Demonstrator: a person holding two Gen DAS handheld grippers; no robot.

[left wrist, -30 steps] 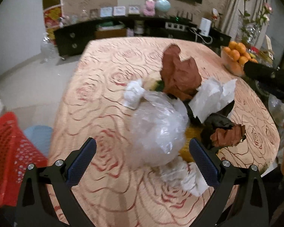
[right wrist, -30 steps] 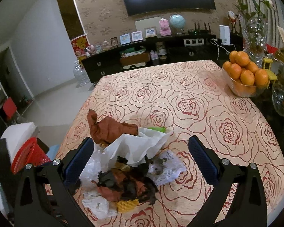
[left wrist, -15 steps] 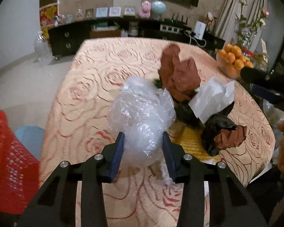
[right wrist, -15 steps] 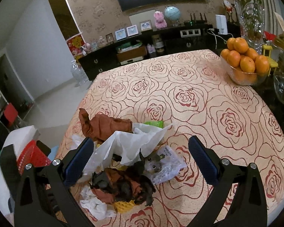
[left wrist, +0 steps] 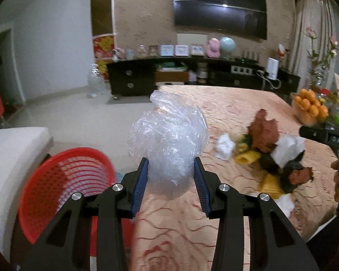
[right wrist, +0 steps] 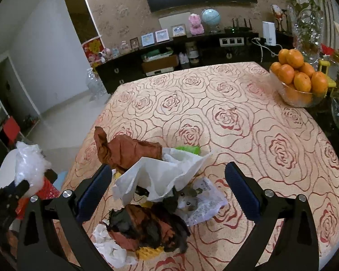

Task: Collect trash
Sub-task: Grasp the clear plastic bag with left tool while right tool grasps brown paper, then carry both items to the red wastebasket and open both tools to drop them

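Note:
My left gripper (left wrist: pixel 171 160) is shut on a crumpled clear plastic bag (left wrist: pixel 169 131), held in the air off the table's left edge, beside a red mesh basket (left wrist: pixel 63 180) on the floor. The same bag (right wrist: pixel 28 162) shows at the far left of the right wrist view. The trash pile lies on the rose-patterned tablecloth (right wrist: pixel 237 117): brown paper (right wrist: pixel 128 151), white paper (right wrist: pixel 162 176), dark crumpled wrappers (right wrist: pixel 147 225), white tissue (right wrist: pixel 110 248) and a printed packet (right wrist: pixel 203 205). My right gripper (right wrist: pixel 168 168) hangs open over this pile, with nothing pressed between its pads.
A glass bowl of oranges (right wrist: pixel 298 83) stands at the table's far right, with glass vases behind it. A white cushioned seat (left wrist: pixel 13 149) sits left of the basket. A dark sideboard (left wrist: pixel 192 76) runs along the back wall, past open floor.
My left gripper closed on the plastic bag, lifted it off the table and swung it left towards the red basket. The right gripper stayed over the pile.

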